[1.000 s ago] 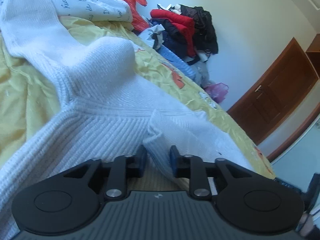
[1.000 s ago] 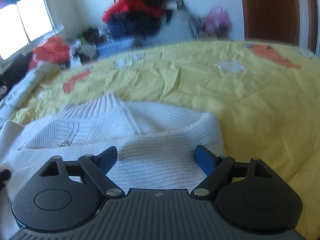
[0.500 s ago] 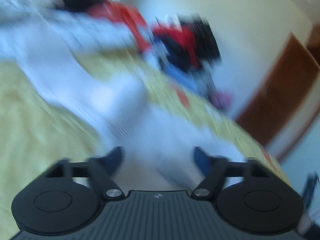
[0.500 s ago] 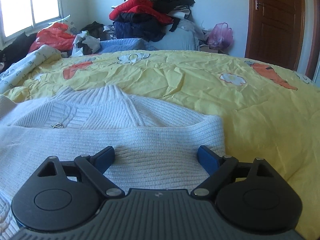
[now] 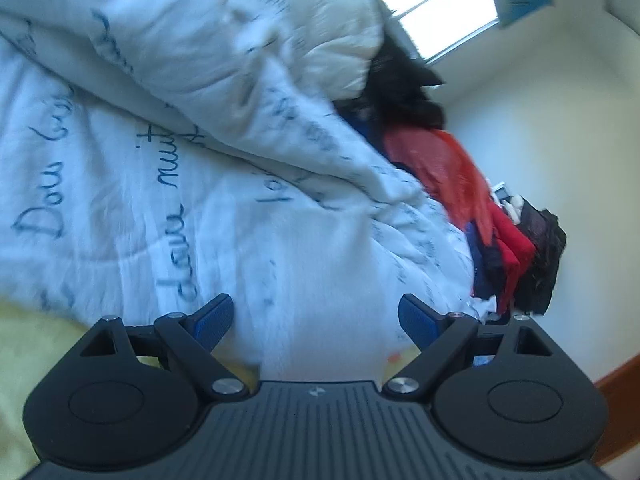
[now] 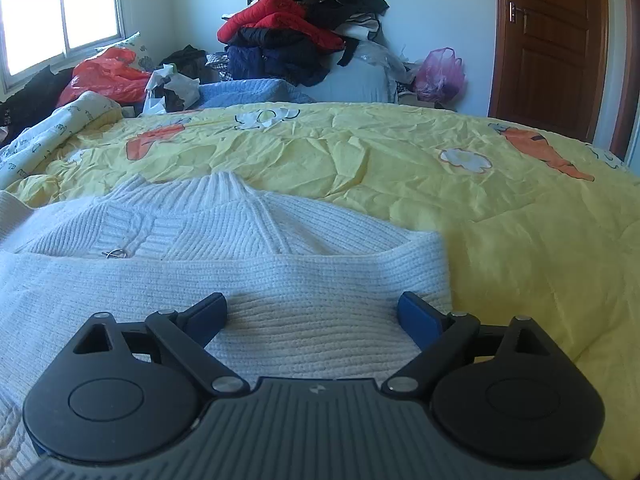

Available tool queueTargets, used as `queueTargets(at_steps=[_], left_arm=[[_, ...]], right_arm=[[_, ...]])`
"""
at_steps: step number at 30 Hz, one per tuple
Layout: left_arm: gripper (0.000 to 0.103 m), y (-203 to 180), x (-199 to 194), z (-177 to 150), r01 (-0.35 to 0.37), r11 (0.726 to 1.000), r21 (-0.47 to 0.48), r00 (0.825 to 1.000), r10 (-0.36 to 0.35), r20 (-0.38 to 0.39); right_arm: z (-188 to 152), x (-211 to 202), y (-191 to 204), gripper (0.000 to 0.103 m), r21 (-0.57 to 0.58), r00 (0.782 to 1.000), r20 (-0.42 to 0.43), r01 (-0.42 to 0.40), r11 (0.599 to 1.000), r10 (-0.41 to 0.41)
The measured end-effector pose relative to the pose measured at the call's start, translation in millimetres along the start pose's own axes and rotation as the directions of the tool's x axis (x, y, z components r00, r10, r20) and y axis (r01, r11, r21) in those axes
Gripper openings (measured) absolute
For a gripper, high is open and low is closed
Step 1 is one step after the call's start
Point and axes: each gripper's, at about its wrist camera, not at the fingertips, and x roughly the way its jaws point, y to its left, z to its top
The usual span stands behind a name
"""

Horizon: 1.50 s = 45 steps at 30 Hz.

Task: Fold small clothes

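Note:
A white ribbed knit sweater lies on the yellow bedspread, with one part folded across its body. My right gripper is open and empty, with its blue-padded fingers spread just above the folded part. My left gripper is open and empty. It points at a white quilt with blue handwriting print. The sweater is not in the left wrist view.
A pile of red, navy and black clothes stands against the far wall. A red bag, a blue knit and a pink bag lie at the bed's far edge. A brown door is at the right.
My left gripper has let go of the sweater, opened and swung away toward the printed quilt. My right gripper stays open over the sweater, almost still.

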Motion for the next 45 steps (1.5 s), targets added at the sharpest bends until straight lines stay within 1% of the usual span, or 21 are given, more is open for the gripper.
queueTargets(at_steps=[3, 6, 7, 8, 11, 12, 14, 16, 18, 21, 25, 27, 30, 34, 36, 37, 39, 40, 41, 43, 45], left_arm=[[0.09, 5.3, 13.7, 6.7, 0.018, 0.999, -0.03, 1.0, -0.018, -0.022], [0.089, 0.8, 17.8, 8.1, 0.035, 0.999, 0.016, 0.999, -0.035, -0.005], [0.079, -3.7, 18.4, 6.8, 0.038, 0.998, 0.042, 0.999, -0.039, 0.004], [0.06, -10.4, 19.4, 6.9, 0.035, 0.996, 0.081, 0.999, -0.035, 0.009], [0.029, -31.6, 26.2, -0.1, -0.097, 0.959, 0.265, 0.995, 0.096, 0.017], [0.024, -37.4, 27.3, -3.6, -0.154, 0.934, 0.322, 0.988, 0.151, 0.032], [0.015, -45.6, 23.4, -8.6, -0.191, 0.912, 0.362, 0.981, 0.18, 0.066], [0.012, -57.8, 8.8, -16.3, -0.188, 0.905, 0.381, 0.981, 0.156, 0.113], [0.012, -80.7, -6.3, -31.6, -0.182, 0.873, 0.453, 0.979, 0.117, 0.166], [0.011, -126.9, -36.4, -69.4, -0.111, 0.824, 0.555, 0.981, 0.0, 0.196], [0.011, -174.1, -77.8, -149.2, 0.127, 0.817, 0.562, 0.979, -0.196, 0.064], [0.011, -188.9, -91.3, -204.8, 0.257, 0.784, 0.565, 0.958, -0.283, -0.044], [0.011, -202.0, -92.0, -293.7, 0.383, 0.695, 0.609, 0.922, -0.324, -0.211], [0.013, -196.0, -63.8, -381.8, 0.45, 0.625, 0.638, 0.872, -0.152, -0.466], [0.023, -185.9, -59.7, -395.9, 0.471, 0.636, 0.611, 0.827, -0.078, -0.556], [0.027, -180.2, -66.8, -395.7, 0.497, 0.633, 0.593, 0.814, -0.102, -0.572], [0.05, -170.3, -88.3, -387.9, 0.547, 0.595, 0.589, 0.798, -0.157, -0.582], [0.079, -165.7, -99.5, -381.6, 0.546, 0.575, 0.61, 0.809, -0.171, -0.563], [0.094, -160.7, -113.1, -375.5, 0.531, 0.557, 0.638, 0.832, -0.2, -0.518], [0.095, -143.4, -133.8, -363.1, 0.503, 0.521, 0.69, 0.863, -0.272, -0.425], [0.095, -130.7, -139.8, -355.2, 0.451, 0.523, 0.724, 0.893, -0.249, -0.376]], right_arm=[[0.3, 0.3, -0.2, 0.094, 0.002, 1.0, 0.0, -0.002, 1.0, 0.002], [0.6, 1.1, 0.3, 0.095, 0.008, 1.0, 0.0, -0.009, 1.0, 0.009], [0.7, 1.5, 0.0, 0.096, 0.009, 1.0, 0.0, -0.013, 1.0, 0.013], [0.8, 1.8, -0.3, 0.096, 0.011, 1.0, 0.0, -0.016, 1.0, 0.016], [0.8, 1.7, -1.4, 0.096, 0.015, 1.0, 0.001, -0.022, 1.0, 0.022], [0.8, 1.6, -1.6, 0.096, 0.017, 1.0, 0.002, -0.024, 1.0, 0.024], [0.5, 1.2, -2.3, 0.096, 0.022, 1.0, 0.004, -0.028, 0.999, 0.028], [0.9, 1.0, -3.5, 0.096, 0.028, 0.999, 0.006, -0.032, 0.999, 0.032], [0.5, 0.7, -3.6, 0.096, 0.03, 0.999, 0.008, -0.034, 0.999, 0.034], [0.1, 0.6, -4.8, 0.096, 0.036, 0.999, 0.011, -0.039, 0.999, 0.039], [-0.6, -0.4, -6.9, 0.096, 0.051, 0.999, 0.019, -0.052, 0.997, 0.051], [-0.4, -0.2, -8.0, 0.096, 0.053, 0.998, 0.02, -0.054, 0.997, 0.053], [-0.5, -0.1, -8.9, 0.096, 0.056, 0.998, 0.02, -0.058, 0.997, 0.057], [-0.7, 0.1, -13.2, 0.096, 0.079, 0.997, 0.025, -0.076, 0.994, 0.074], [-0.9, -0.3, -14.5, 0.096, 0.089, 0.996, 0.027, -0.083, 0.993, 0.081], [-0.6, 0.2, -14.8, 0.096, 0.089, 0.996, 0.028, -0.084, 0.992, 0.082], [-0.8, -0.1, -15.4, 0.096, 0.087, 0.996, 0.027, -0.083, 0.993, 0.081], [-1.0, -0.3, -16.6, 0.096, 0.091, 0.996, 0.029, -0.087, 0.992, 0.085], [-1.2, -0.8, -18.1, 0.096, 0.098, 0.995, 0.032, -0.092, 0.991, 0.09], [-1.4, -1.5, -19.8, 0.096, 0.106, 0.995, 0.036, -0.099, 0.989, 0.096], [-0.1, -0.5, -15.0, 0.096, 0.088, 0.996, 0.027, -0.084, 0.993, 0.082]])
